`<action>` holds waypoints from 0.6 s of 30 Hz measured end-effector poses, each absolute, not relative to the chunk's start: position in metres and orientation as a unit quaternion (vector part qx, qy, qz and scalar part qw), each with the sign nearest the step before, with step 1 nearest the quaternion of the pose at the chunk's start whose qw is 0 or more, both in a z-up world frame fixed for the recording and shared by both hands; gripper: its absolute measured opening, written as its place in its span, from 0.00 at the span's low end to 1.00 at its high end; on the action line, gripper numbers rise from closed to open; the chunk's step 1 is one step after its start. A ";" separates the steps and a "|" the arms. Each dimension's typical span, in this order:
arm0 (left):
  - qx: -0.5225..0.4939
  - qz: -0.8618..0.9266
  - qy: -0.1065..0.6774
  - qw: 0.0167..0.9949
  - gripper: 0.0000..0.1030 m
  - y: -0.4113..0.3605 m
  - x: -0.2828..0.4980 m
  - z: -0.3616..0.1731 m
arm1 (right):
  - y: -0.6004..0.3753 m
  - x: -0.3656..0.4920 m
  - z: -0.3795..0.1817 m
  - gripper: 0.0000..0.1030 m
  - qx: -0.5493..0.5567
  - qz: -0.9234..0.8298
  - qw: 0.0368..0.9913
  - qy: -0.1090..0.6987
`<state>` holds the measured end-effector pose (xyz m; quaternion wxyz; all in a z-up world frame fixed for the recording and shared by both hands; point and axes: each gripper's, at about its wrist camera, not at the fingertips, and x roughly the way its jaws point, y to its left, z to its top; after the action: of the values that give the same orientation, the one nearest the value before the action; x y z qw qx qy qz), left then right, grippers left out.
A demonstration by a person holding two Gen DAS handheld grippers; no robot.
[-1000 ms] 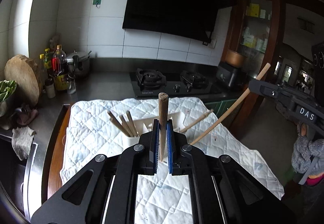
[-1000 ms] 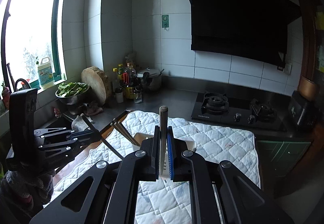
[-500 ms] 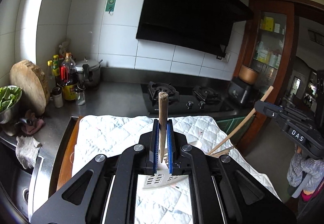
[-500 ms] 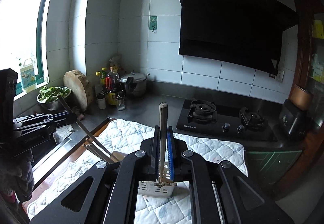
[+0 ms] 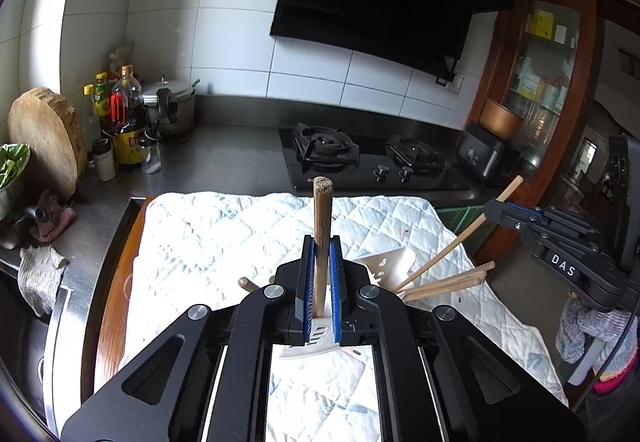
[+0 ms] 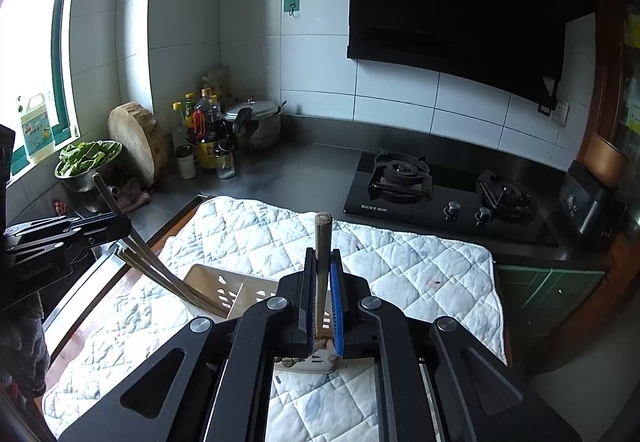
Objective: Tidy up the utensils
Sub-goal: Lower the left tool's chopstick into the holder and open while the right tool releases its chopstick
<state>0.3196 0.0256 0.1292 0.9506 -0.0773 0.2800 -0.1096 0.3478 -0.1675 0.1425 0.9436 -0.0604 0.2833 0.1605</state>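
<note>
Left wrist: two tools (image 5: 322, 282) (image 5: 508, 212), one chopstick (image 5: 322, 226) each.

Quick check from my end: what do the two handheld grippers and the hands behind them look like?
Both the left gripper and the right gripper are matte black linkage frames with silver pivot bolts and blue ribbed finger pads. The right one carries white "DAS" lettering. The hands wear grey knit gloves.

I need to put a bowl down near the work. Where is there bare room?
Bare steel counter lies between the bottles and the gas stove. The quilted mat is free toward the stove. It is crowded at the white utensil holder, where both grippers hold chopsticks.
</note>
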 end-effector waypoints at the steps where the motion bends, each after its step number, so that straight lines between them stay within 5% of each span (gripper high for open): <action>1: -0.076 -0.110 0.283 0.950 0.06 0.025 0.320 0.127 | -0.168 0.349 0.140 0.07 -0.060 0.161 0.943 0.286; 13: -0.059 -0.111 0.293 0.948 0.08 0.017 0.322 0.120 | -0.166 0.354 0.125 0.07 -0.061 0.162 0.938 0.301; 18: -0.055 -0.109 0.288 0.950 0.13 0.016 0.316 0.121 | -0.167 0.345 0.131 0.16 -0.062 0.166 0.941 0.289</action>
<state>0.3165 0.0159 0.1206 0.9497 -0.0551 0.2882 -0.1094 0.3448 -0.1672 0.1309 0.9407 -0.0620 0.2892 0.1661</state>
